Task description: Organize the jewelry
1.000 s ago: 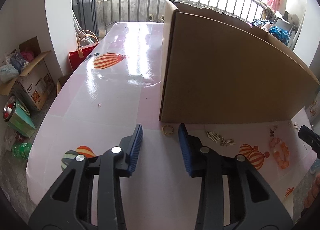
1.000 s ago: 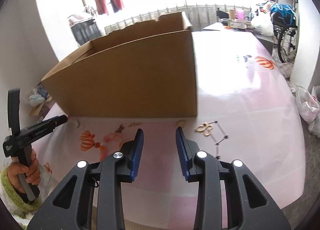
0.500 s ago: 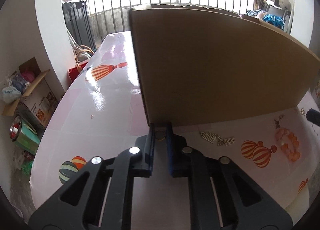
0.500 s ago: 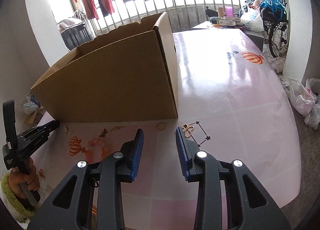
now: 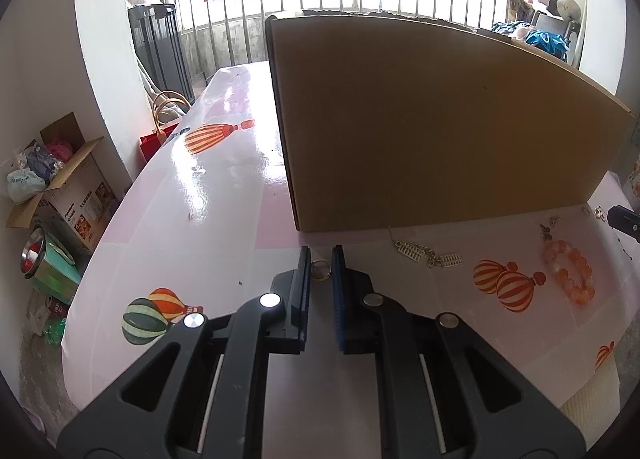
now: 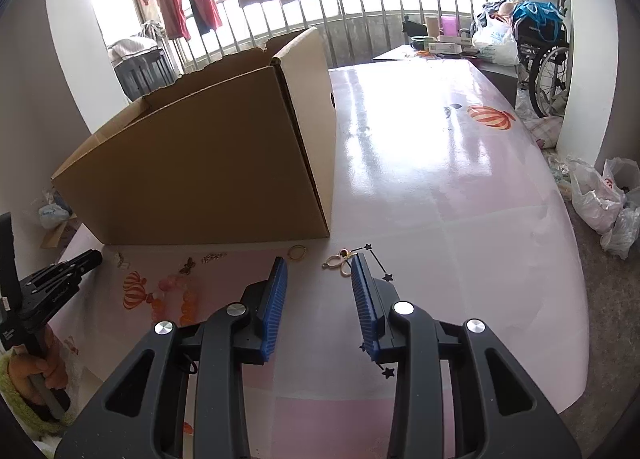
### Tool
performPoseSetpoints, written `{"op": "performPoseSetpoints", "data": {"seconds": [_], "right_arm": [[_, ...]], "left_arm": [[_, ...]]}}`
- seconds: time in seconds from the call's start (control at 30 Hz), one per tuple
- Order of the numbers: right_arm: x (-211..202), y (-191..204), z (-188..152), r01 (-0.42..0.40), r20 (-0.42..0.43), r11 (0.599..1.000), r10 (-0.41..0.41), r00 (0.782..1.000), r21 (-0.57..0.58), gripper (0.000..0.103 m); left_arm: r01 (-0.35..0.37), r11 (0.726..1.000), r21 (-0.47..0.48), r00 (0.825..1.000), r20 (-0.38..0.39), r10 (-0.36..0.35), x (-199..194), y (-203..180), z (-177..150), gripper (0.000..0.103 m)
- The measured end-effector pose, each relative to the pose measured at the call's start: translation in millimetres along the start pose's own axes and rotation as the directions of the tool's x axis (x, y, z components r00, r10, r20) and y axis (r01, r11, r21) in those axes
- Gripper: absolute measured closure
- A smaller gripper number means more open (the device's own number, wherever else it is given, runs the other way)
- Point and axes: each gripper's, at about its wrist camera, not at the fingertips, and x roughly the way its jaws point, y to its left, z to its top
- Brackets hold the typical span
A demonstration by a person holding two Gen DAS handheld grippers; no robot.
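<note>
The left gripper has its blue pads nearly together around a small gold ring, low in the centre of the left wrist view, just in front of the cardboard box and on the pink table. The ring looks pinched between the pads, though the gap is dark and I cannot be sure both faces bear on it.

I judge the ring light, stiff and slick: it could squirt out or tip flat, so a hold across its band, square between the ribbed pads, seems safest.

The right gripper stands partly open with nothing in it, hovering low in its own view beside a pale bow-shaped ornament. A second thin hoop lies by the box's corner.

To the right in the left view lie silver charms and a peach bead bracelet. The box's inside is hidden from both views, and the tiny pieces by its right edge are too small to name.
</note>
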Motion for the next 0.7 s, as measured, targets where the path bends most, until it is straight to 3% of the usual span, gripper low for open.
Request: {"op": "performPoseSetpoints", "data": {"seconds": [0.7], "right_arm": [[18.2,8.0,3.0,0.096,0.004,0.984,-0.096,0.995,-0.149,0.070]], "left_arm": [[0.006,1.000,-0.006,1.000,0.003,-0.006,0.4,1.2,1.2,0.093]]}}
